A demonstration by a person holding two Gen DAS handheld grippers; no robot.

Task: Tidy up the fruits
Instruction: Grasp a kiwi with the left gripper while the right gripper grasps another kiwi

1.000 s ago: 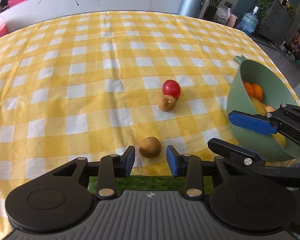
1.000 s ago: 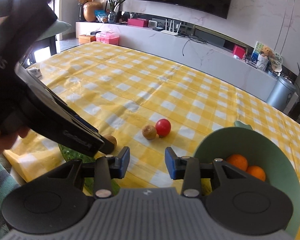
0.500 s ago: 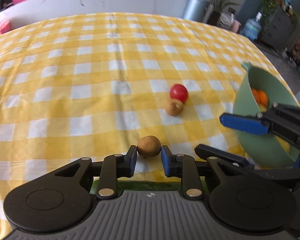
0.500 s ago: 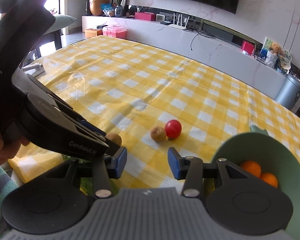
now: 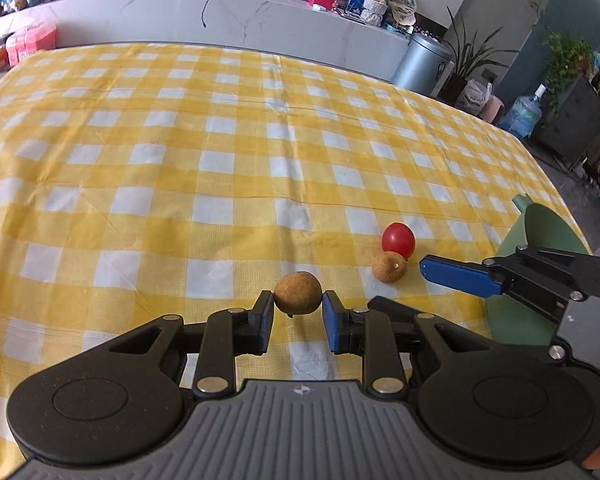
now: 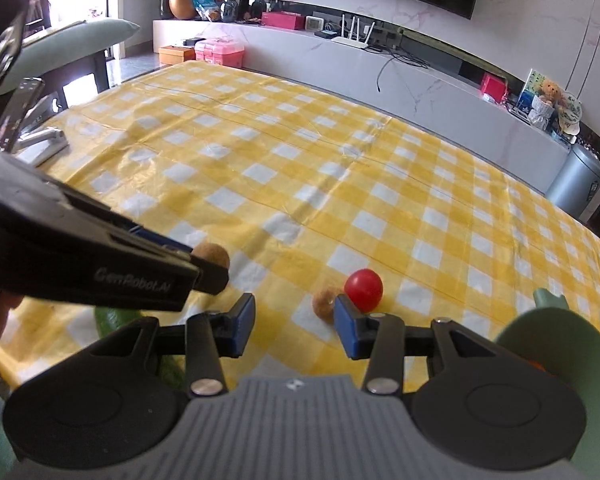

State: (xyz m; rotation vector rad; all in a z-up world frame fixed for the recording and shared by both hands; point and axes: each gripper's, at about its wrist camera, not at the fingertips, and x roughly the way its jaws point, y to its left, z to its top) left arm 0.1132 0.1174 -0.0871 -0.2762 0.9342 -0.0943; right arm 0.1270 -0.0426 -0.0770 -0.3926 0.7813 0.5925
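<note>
While the left hand-held gripper (image 5: 298, 314) pinches a round, rough brown fruit (image 5: 298, 293), right hand-held gripper (image 6: 295, 326) spread wide.

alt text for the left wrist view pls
The left gripper grips a round brown fruit over a yellow checked tablecloth. Right of it lie a second brown fruit touching a red tomato, the open right gripper and a green bowl.

One text can be read: "GenRobot.AI", in pale letters along the black side of the left gripper (image 6: 204, 270), seen in the right wrist view up and to the left of the right gripper's jaws. The grey bin (image 5: 422, 65) far beyond the jaws carries a small label too blurred to read.
</note>
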